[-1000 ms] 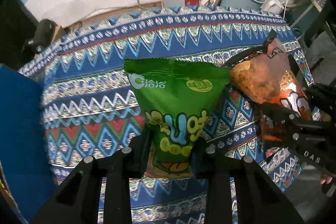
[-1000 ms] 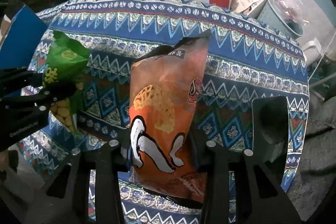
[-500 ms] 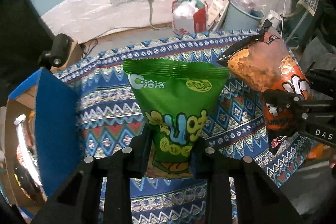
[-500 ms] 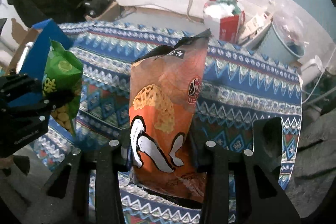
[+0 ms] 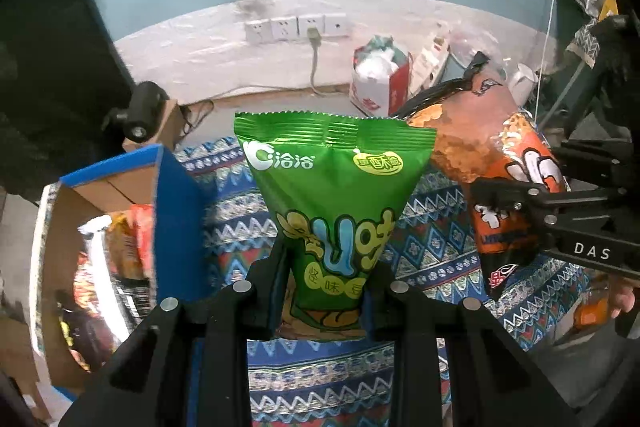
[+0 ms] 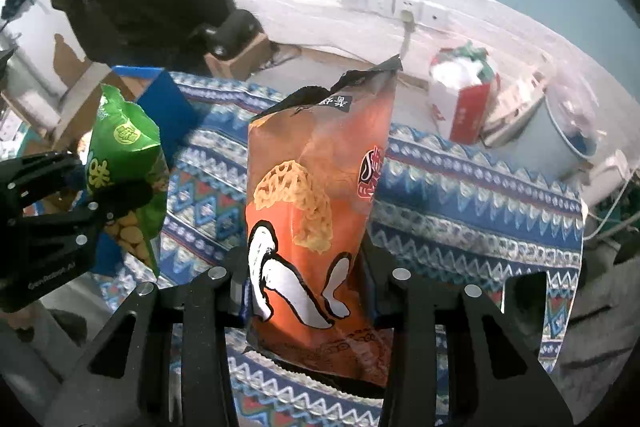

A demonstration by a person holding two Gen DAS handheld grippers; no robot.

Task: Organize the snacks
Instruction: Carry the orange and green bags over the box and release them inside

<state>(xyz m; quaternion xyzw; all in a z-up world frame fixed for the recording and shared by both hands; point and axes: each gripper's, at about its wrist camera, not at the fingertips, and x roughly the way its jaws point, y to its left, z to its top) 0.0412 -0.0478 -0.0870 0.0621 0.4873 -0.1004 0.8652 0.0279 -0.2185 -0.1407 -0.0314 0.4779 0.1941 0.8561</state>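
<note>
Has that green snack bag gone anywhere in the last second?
Yes. The green bag, shut in the left tongs, has risen off the patterned cloth; the wall sockets now sit well above it, and the blue box appears.

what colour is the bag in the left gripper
Bright green, with yellow and blue lettering. The green snack bag shows best in the left wrist view, clamped in the left gripper.

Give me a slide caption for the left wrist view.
Left gripper holds green snack bag above patterned cloth, beside open blue box.
</note>
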